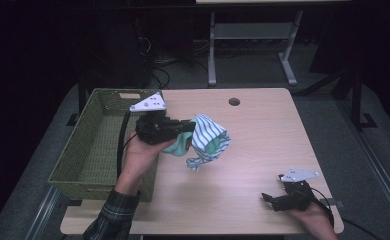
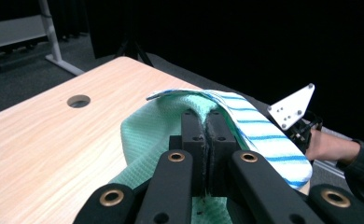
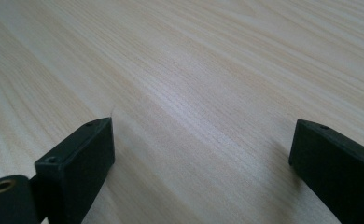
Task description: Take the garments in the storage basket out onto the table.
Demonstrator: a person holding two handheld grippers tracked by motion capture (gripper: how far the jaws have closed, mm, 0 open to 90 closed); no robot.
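A green cloth with a blue-and-white striped side (image 1: 205, 140) hangs above the wooden table (image 1: 263, 150), held up by my left gripper (image 1: 189, 125), which is shut on it. In the left gripper view the two black jaws press together on the cloth (image 2: 259, 135), which drapes over my left gripper (image 2: 207, 122). My right gripper (image 1: 269, 199) rests low at the table's front right, open. In the right gripper view, bare wood lies at my right gripper (image 3: 201, 144), between its spread jaws.
A woven green basket (image 1: 100, 145) stands on the table's left side, right beside the left hand. A round cable hole (image 1: 234, 102) sits near the table's far edge. Beyond the table are dark floor and a desk frame (image 1: 253, 45).
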